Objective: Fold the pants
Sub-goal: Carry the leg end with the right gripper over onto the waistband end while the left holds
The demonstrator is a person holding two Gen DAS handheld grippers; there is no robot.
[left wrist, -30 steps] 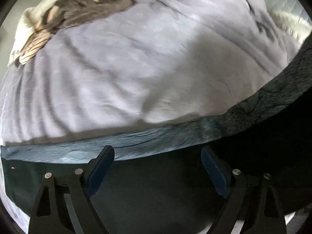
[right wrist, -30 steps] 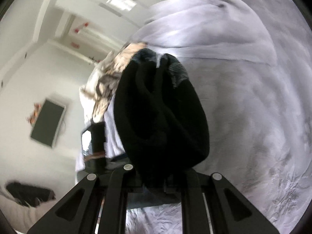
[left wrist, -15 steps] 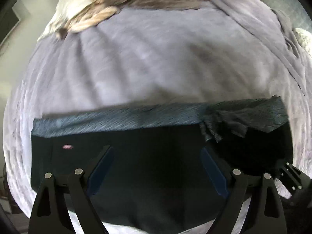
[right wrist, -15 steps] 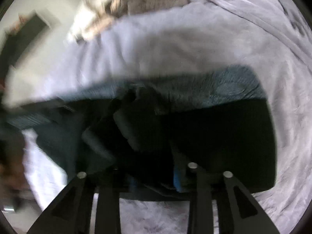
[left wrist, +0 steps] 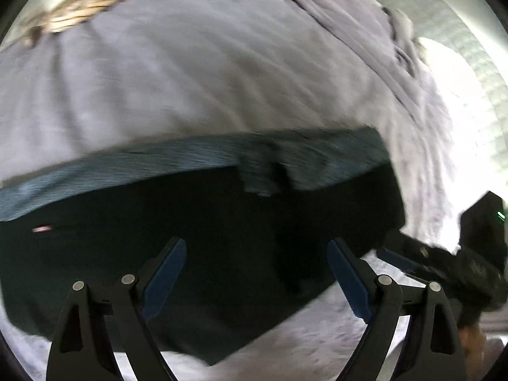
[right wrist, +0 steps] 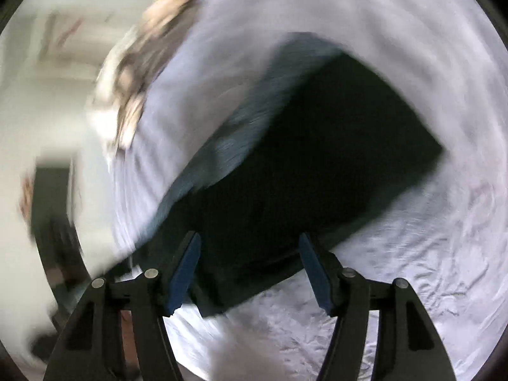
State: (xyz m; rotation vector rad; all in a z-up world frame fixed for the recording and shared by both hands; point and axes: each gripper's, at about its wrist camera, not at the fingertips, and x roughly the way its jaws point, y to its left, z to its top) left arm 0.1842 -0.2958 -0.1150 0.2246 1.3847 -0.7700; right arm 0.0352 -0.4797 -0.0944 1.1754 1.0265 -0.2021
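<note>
Left wrist view: beige bedding (left wrist: 82,16) beyond dark pants (left wrist: 190,254) on grey sheet (left wrist: 206,79).

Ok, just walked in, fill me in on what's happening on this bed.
A person holding a two-finger tool in each hand is folding dark pants on a bed covered with a pale lilac sheet. The pants lie flat, doubled over, with the grey-blue waistband along the far edge. The left tool hovers over them, open and closing slightly, with nothing gripped. The right tool is opening above the near edge, holding nothing. A crumpled tan and brown cloth sits at the far side.
</note>
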